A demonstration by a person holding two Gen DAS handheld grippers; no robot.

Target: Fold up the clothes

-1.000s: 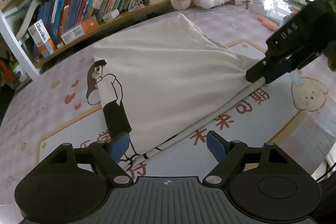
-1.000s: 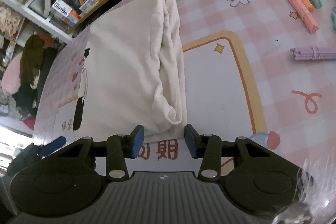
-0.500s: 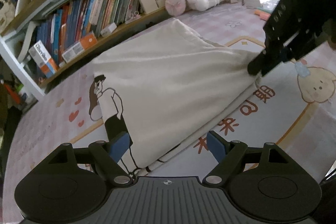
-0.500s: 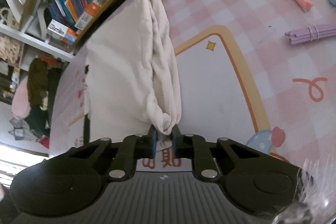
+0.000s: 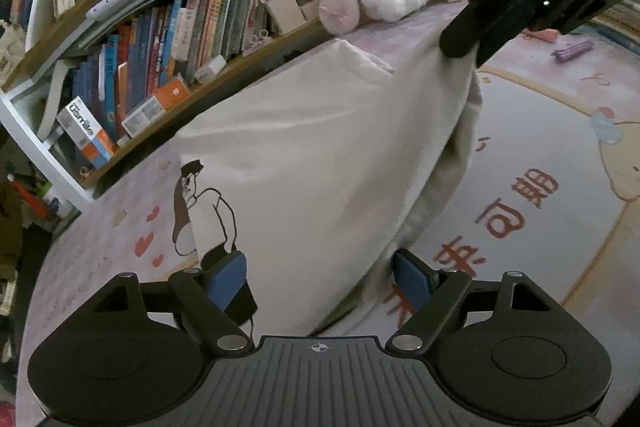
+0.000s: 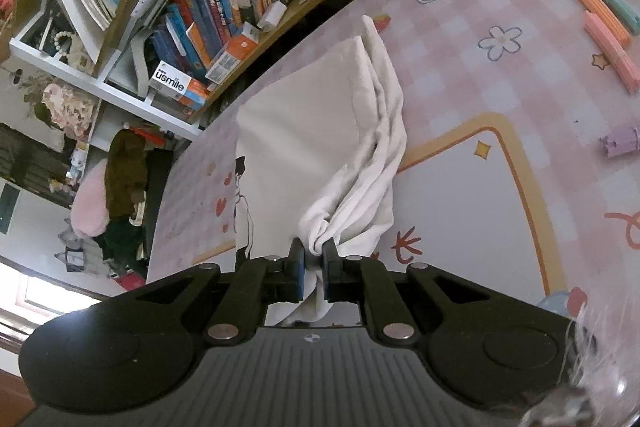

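A soft cream garment (image 6: 304, 143), folded into a rough rectangle, is lying on the pink checked play mat (image 6: 500, 75) near its bookshelf-side edge; the right tongs (image 6: 311, 267) are clenching its bunched, wrinkled corner, lifting it; the left tongs (image 5: 320, 277) are gaping wide over the near hem, blue pads (image 5: 228, 277) apart.

— What does the garment look like?
— My cream-white folded garment (image 5: 320, 147) lies mostly flat on the patterned surface (image 6: 500, 187), its far end near the bookshelf side.
— And the near corner?
— Bunched, lifted off the surface, its layers draping down in creases.
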